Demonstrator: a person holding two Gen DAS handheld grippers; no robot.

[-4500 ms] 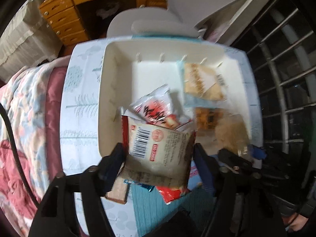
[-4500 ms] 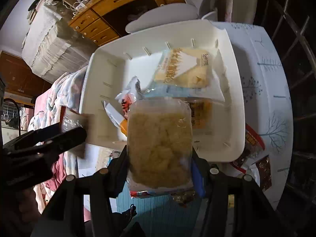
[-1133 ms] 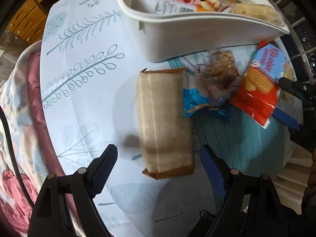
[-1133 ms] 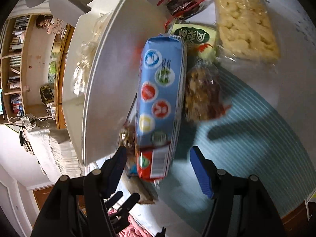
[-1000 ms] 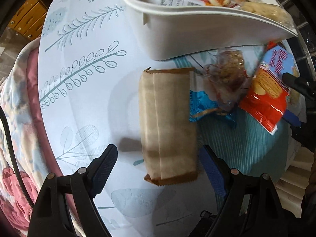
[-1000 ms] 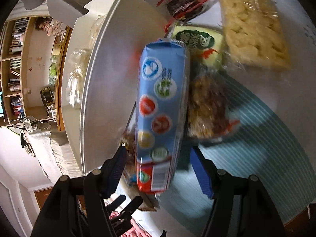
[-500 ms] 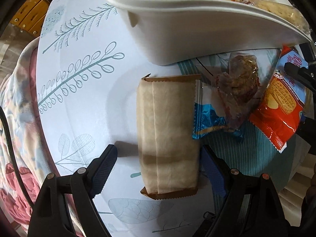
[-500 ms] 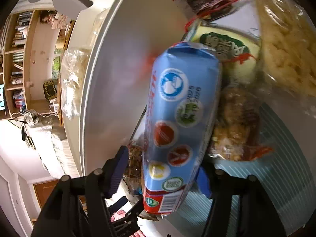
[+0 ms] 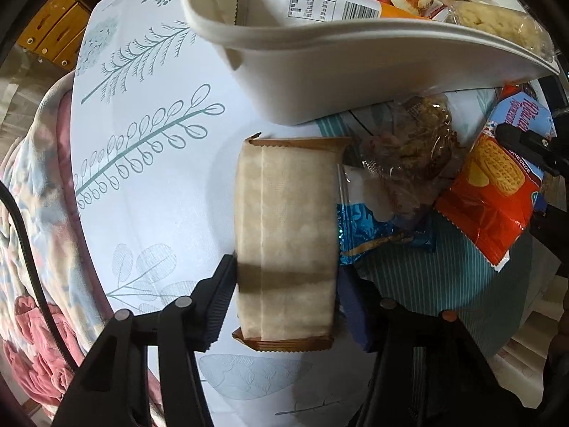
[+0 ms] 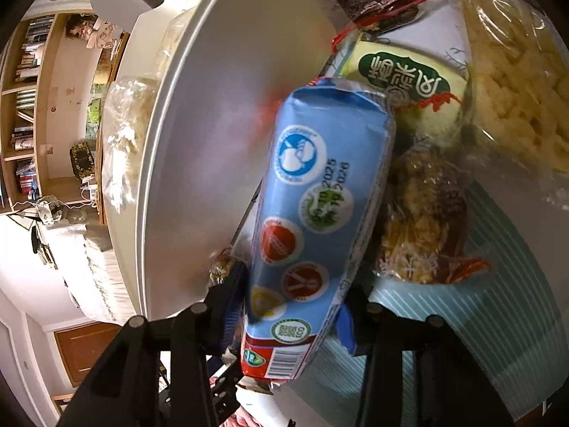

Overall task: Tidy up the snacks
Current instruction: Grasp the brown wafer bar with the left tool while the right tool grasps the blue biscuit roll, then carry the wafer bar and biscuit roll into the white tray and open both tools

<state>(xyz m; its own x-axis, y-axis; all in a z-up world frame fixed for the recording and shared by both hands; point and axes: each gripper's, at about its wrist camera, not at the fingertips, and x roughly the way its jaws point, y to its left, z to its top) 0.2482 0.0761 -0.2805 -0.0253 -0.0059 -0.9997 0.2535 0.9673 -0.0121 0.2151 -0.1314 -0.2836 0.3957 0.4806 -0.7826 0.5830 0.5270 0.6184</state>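
Packet (image 9: 286,245) between left tool (image 9: 286,286) pads; gripped.

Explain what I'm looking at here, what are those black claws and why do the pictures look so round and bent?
A person holds two hand-held grippers, each carrying a wide-angle camera that looks along its fingers and bends the view. The left view looks straight down on the tablecloth: the left gripper has just closed on a tan packet. Beside it lie other snacks and a white bin partly filled with packets. In the right view the right gripper has just closed on a blue biscuit pack next to the bin.
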